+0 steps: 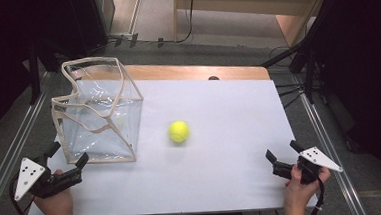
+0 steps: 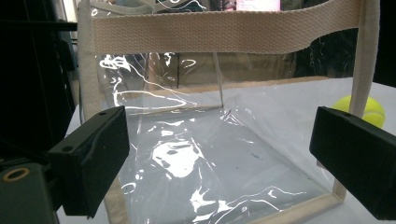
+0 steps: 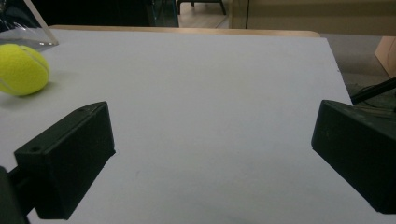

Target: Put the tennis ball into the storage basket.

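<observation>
on the table [image 1: 222,175]: one tennis ball [image 1: 179,131], one clear bag [image 1: 99,118].

Left tongs [image 1: 67,156], right tongs [image 1: 283,152] agape

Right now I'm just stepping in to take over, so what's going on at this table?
A person holds a claw in each hand over a white table. The left claw is open, facing a clear bag with beige trim. The right claw is open near the table's right front corner, holding nothing. A yellow tennis ball lies loose on the table beside the bag, untouched.
</observation>
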Demonstrator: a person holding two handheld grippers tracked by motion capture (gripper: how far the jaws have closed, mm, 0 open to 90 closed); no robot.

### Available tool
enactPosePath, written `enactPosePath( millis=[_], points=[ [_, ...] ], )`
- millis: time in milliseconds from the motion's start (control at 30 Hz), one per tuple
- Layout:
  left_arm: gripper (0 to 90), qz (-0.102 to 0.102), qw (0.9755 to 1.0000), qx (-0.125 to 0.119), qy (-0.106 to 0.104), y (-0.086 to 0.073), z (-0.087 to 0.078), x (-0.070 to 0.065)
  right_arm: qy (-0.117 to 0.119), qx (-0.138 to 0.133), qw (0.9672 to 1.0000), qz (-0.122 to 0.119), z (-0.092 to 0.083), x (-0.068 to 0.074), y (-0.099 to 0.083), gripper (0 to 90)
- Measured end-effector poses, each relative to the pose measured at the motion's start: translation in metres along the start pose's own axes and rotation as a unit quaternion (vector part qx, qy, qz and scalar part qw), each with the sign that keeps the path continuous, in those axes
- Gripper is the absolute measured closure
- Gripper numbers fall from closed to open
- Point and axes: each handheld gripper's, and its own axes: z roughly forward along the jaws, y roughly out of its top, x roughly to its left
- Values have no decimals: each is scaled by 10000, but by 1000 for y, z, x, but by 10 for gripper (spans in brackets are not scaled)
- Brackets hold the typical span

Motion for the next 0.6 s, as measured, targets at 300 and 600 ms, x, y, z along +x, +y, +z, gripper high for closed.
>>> enactPosePath(
  millis=[300,600],
  points=[
    [54,2,10000,-11,-28,0,0,-1,-99,120,9998,-154,-3,8,11,0],
    [54,75,10000,27,-25,0,1,-3,69,370,9982,-475,1,22,31,0]
  ],
)
